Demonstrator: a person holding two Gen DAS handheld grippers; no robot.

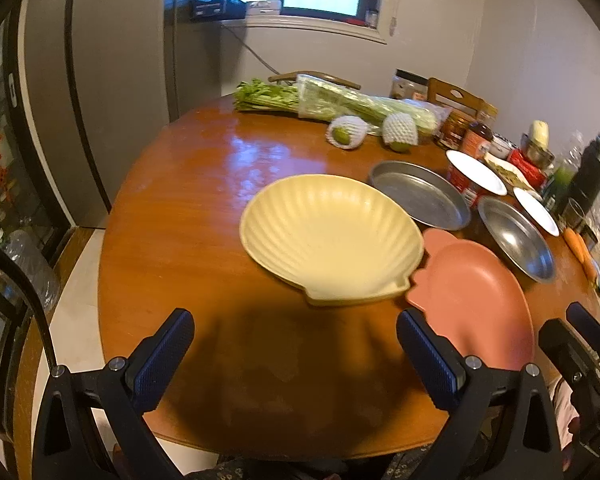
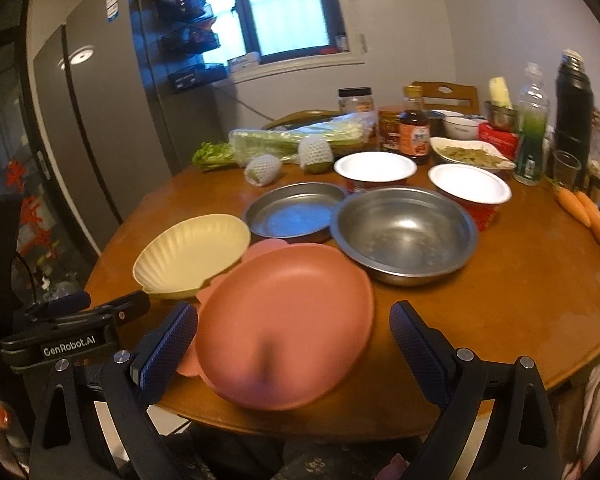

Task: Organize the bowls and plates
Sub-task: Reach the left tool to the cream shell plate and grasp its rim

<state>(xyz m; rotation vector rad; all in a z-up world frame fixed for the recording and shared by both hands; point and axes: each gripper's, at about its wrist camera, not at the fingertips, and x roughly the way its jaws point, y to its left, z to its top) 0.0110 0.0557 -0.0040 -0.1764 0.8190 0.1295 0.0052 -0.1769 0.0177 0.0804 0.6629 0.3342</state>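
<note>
Round wooden counter point(image 2: 500, 300) carried groceries along its far side. Bagged celery point(image 1: 340, 104) lay lengthwise at the far edge, leafy end pointing toward the refrigerator point(image 2: 100, 120). Two green fruits in white foam netting point(image 1: 346, 132) point(image 1: 400, 130) sat just in front of it, apart from each other. Sauce bottle with red label point(image 2: 414, 132) stood upright beside a dark jar point(image 2: 390, 126). Tall black thermos point(image 2: 574, 108) stood at the right, next to a clear bottle holding green liquid point(image 2: 532, 136). Two carrots point(image 2: 584, 210) lay touching near the right edge. Chair back point(image 2: 446, 94) showed behind the counter; window point(image 2: 288, 4) was lit.
</note>
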